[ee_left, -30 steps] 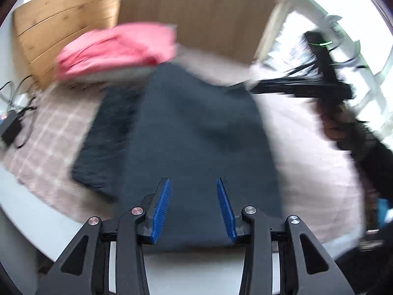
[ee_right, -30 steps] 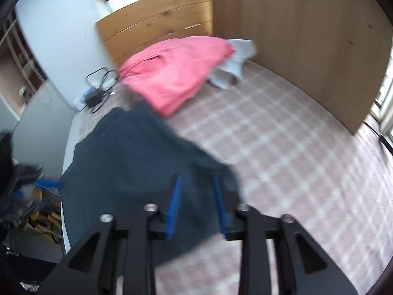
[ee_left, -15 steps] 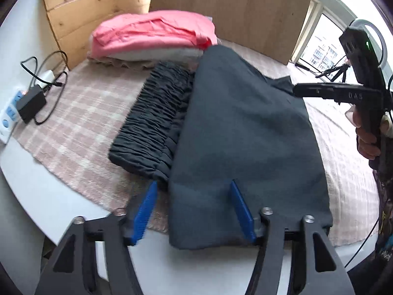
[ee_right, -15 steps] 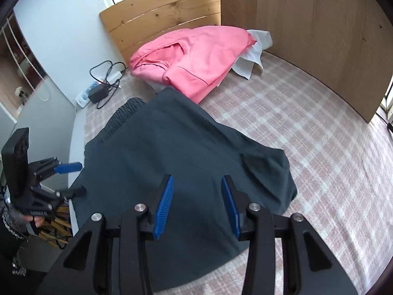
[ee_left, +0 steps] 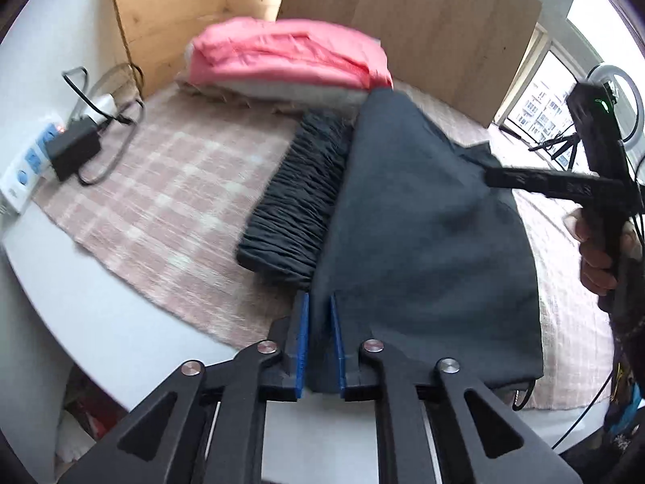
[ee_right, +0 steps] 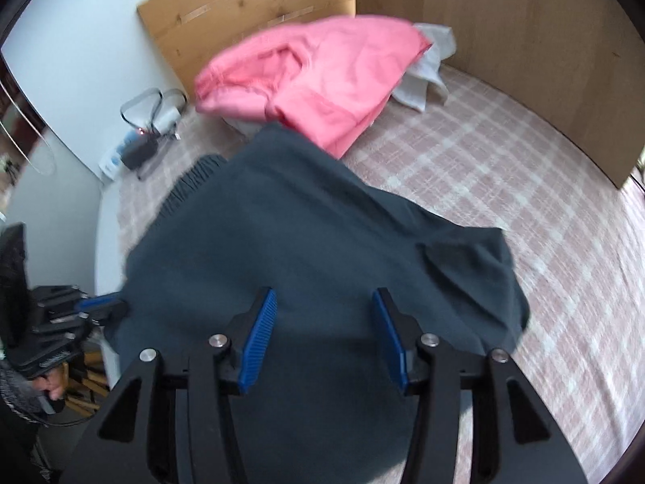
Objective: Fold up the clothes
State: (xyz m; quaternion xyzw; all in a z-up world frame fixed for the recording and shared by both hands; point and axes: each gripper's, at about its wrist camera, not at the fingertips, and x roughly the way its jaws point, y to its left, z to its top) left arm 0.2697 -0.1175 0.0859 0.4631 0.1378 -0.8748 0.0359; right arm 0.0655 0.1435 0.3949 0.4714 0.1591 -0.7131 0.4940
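A dark grey garment lies flat on the pink checked cloth, its gathered waistband folded out on the left. My left gripper is at the garment's near left corner. Its jaws are closing, and the fabric edge is pinched between the blue pads. In the right wrist view the same garment fills the middle. My right gripper hovers over its near part with its jaws opening and nothing gripped between them. That gripper's tip also shows at the garment's far right corner, held by a hand.
A folded pink garment lies on a white one at the back, against wooden panels. A power strip and a black charger with cables sit at the left. The white table edge runs in front. A window is at the right.
The left jaws came together on the garment's near left edge after standing wide apart. The right jaws spread wider above the fabric. Both grippers shifted sideways over the garment.
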